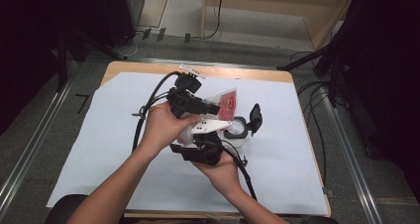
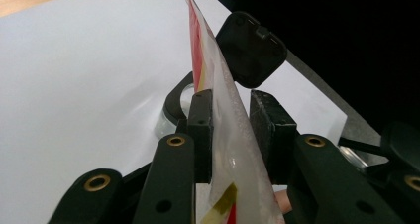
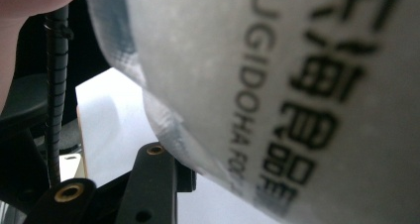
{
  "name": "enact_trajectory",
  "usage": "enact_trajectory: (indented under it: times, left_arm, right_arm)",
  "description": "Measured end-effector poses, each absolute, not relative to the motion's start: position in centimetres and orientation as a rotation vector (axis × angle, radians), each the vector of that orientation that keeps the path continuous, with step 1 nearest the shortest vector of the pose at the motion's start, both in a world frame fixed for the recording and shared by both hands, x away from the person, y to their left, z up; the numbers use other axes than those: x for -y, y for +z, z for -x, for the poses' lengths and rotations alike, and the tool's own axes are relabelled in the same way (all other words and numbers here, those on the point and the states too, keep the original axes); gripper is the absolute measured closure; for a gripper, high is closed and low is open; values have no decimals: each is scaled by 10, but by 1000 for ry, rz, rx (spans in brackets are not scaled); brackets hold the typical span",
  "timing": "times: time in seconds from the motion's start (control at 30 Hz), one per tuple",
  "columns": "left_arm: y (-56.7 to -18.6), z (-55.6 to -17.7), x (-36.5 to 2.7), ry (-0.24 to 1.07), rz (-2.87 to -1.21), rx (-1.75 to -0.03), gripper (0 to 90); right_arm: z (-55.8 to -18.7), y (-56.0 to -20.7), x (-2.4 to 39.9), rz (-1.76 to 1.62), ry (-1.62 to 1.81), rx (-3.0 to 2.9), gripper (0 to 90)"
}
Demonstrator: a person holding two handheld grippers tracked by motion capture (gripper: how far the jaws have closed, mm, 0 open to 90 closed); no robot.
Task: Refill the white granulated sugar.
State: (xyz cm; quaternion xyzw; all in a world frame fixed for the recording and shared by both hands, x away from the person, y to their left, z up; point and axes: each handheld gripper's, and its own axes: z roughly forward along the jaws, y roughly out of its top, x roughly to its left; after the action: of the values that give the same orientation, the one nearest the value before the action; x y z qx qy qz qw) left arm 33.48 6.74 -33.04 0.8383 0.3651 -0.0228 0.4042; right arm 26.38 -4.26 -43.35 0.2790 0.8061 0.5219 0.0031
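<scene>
Packet: a translucent food packet (image 1: pixel 224 105) with red print, held up over the middle of the table, just above and beside the jar.
Left gripper (image 2: pixel 230 130): its jaws stand narrowly apart around the packet's edge; the left pad touches the film, the right pad seems just off it, so a firm pinch I cannot tell.
Right gripper (image 1: pixel 200 149): it comes under the packet's lower end (image 3: pixel 277 85); whether its jaws clamp it, I cannot tell.
Jar: a small clear jar (image 1: pixel 237 130) with a flip lid (image 1: pixel 255 117) standing open, probably to receive the contents.
Surface: white sheet (image 1: pixel 99 135) on a wooden table (image 1: pixel 148 68).
</scene>
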Motion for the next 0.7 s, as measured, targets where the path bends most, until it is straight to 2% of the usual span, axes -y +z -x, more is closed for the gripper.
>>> enact_trajectory:
  times: [0.7]
  left_arm:
    - [-334,-336,-66,-77,-2109,-919,728]
  right_arm:
    - [-264,-436,43,-891,1617,-2537,636]
